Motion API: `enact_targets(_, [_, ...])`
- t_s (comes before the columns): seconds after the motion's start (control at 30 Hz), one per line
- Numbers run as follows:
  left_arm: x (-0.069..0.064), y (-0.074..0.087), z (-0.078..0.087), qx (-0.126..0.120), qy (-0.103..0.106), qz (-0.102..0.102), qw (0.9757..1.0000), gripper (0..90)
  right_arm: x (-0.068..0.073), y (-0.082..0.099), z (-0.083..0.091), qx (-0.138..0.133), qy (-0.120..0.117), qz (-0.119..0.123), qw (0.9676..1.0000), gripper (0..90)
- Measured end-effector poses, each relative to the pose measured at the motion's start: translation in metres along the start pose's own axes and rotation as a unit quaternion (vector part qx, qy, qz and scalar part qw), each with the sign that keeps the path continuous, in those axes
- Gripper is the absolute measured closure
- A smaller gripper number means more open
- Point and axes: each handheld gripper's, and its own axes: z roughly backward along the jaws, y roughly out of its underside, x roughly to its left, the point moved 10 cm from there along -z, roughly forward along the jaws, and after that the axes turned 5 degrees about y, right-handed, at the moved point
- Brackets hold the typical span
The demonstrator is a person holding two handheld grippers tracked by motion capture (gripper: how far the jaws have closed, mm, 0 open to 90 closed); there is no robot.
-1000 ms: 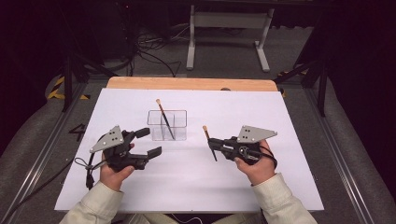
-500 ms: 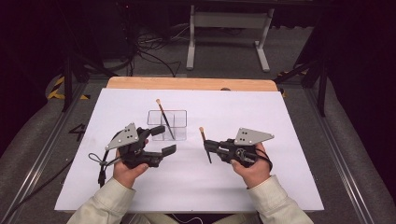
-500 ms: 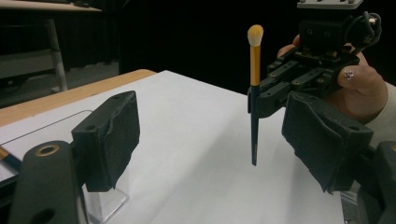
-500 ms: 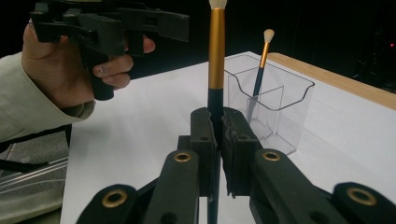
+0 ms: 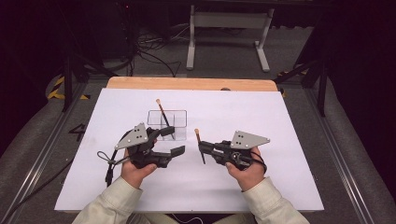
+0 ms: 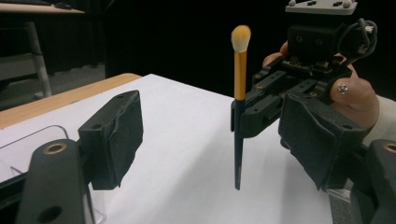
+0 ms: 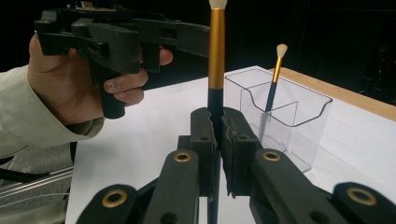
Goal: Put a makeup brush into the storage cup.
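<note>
Left hand-held gripper (image 5: 179, 150) nearer brush (image 5: 200, 145), closing, empty; right (image 5: 201, 148) pinches brush upright, bristles up.

Probably a lab: dark curtains, floor cables (image 5: 154, 58), white table (image 5: 280, 140).

pale sleeves (image 5: 112, 200), black tools, grey plates (image 5: 249, 139)

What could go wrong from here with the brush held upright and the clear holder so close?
1. The right gripper clamps the brush low on its dark handle, with most of its length above the fingers; a nudge could tip it or let it slip.
2. The open left gripper sits just in front of the clear holder; it could bump this light box and topple the second brush leaning inside.
</note>
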Motion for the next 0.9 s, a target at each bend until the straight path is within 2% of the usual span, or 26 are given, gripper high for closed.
enact_targets(0.1, [-0.003, -0.001, -0.002, 0.0, 0.008, 0.004, 1.0, 25.0, 0.002, 0.001, -0.003, -0.002, -0.001, 0.002, 1.0, 84.3])
enact_targets(0.2, [-0.004, -0.002, -0.004, -0.002, 0.009, -0.001, 1.0, 27.9, 0.004, 0.002, -0.005, -0.003, -0.004, 0.006, 1.0, 84.3])
enact_targets(0.3, [-0.006, -0.002, -0.006, -0.002, 0.017, 0.001, 0.9999, 32.7, 0.008, 0.003, -0.008, -0.006, -0.012, 0.012, 0.9998, 84.2])
enact_targets(0.53, [-0.011, 0.001, -0.012, 0.008, 0.038, 0.009, 0.9992, 43.5, 0.011, 0.006, -0.012, -0.005, -0.011, 0.017, 0.9998, 84.2])
enact_targets(0.73, [-0.013, 0.003, -0.015, 0.009, 0.041, 0.013, 0.999, 51.0, 0.013, 0.008, -0.016, -0.003, -0.015, 0.019, 0.9997, 84.2])
enact_targets(0.9, [-0.017, 0.004, -0.017, 0.015, 0.04, 0.005, 0.9991, 63.8, 0.018, 0.011, -0.019, -0.002, -0.022, 0.025, 0.9994, 84.2])
